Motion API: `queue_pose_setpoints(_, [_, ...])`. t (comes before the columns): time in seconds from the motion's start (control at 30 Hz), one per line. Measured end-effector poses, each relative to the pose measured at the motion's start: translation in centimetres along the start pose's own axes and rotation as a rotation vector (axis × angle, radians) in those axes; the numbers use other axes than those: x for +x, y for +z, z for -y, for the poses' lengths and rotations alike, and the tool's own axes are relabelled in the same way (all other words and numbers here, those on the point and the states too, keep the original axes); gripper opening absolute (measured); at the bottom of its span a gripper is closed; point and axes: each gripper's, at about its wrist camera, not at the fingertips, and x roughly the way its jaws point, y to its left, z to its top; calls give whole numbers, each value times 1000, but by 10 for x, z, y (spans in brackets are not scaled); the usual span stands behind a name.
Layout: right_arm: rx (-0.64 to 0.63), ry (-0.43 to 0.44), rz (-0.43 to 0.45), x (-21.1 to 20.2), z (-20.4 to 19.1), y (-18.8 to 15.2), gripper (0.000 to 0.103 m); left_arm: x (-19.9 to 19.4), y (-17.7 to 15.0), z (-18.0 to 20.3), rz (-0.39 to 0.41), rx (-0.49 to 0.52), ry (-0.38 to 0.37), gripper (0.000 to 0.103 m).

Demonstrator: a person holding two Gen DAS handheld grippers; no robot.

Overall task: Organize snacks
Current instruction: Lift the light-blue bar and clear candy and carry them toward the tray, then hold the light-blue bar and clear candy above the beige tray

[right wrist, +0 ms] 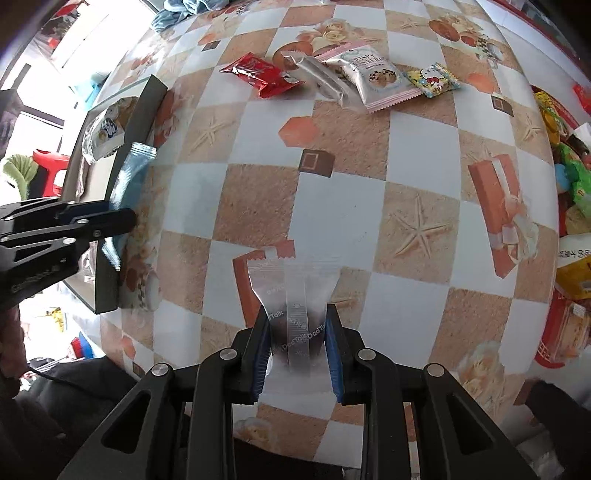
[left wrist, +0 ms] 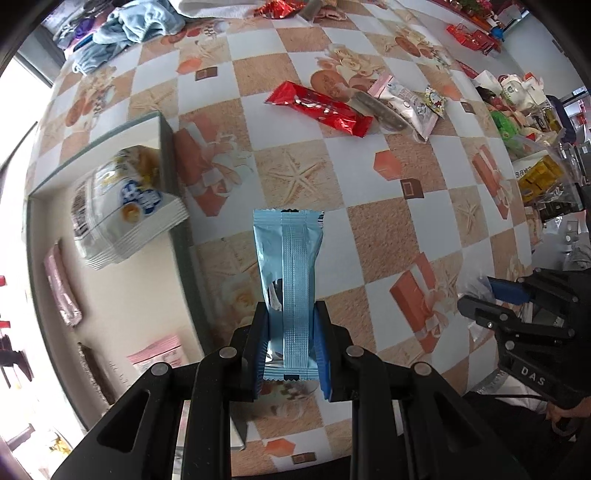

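My left gripper [left wrist: 290,314] is shut on a light blue snack packet [left wrist: 290,266], held above the checkered tablecloth just right of a grey-rimmed box [left wrist: 168,147]. Inside the box lie a white and blue snack bag [left wrist: 122,206] and pink packets [left wrist: 62,291]. My right gripper [right wrist: 296,317] is shut on a clear silver packet [right wrist: 293,291] with a dark snack inside, also lifted over the table. The right wrist view shows the left gripper [right wrist: 125,218] with the blue packet [right wrist: 131,177] beside the box [right wrist: 146,99]. On the far side lie a red packet [left wrist: 317,107], a silver bar [left wrist: 376,110] and a cookie bag [left wrist: 410,103].
A small yellow cartoon packet [right wrist: 434,79] lies by the cookie bag [right wrist: 376,75]. More snacks are heaped along the right edge of the table [right wrist: 565,155]. Blue cloth [left wrist: 125,29] is bunched at the far left corner. A person's dark sleeve [right wrist: 74,398] is at the near edge.
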Motion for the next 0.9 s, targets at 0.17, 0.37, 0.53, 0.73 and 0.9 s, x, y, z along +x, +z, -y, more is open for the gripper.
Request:
queue_pose_setpoints(0.17, [-13, -24, 5, 0, -18, 4, 29, -13, -15, -21, 3, -32, -15, 25])
queue_pose_setpoints(0.37, [-23, -26, 21, -8, -28, 7, 29, -16, -6, -62, 18, -78, -69, 25])
queue_pose_setpoints(0.53, [-49, -33, 21, -8, -45, 9, 29, -16, -10, -70, 25, -103, -93, 25])
queue_pose_setpoints(0.73, [-87, -30, 22, -10, -62, 8, 29, -14, -15, -76, 35, -129, -99, 25])
queue_pose_setpoints(0.9, [-125, -35, 23, -9, -80, 10, 29, -20, -21, -88, 57, -156, -92, 25])
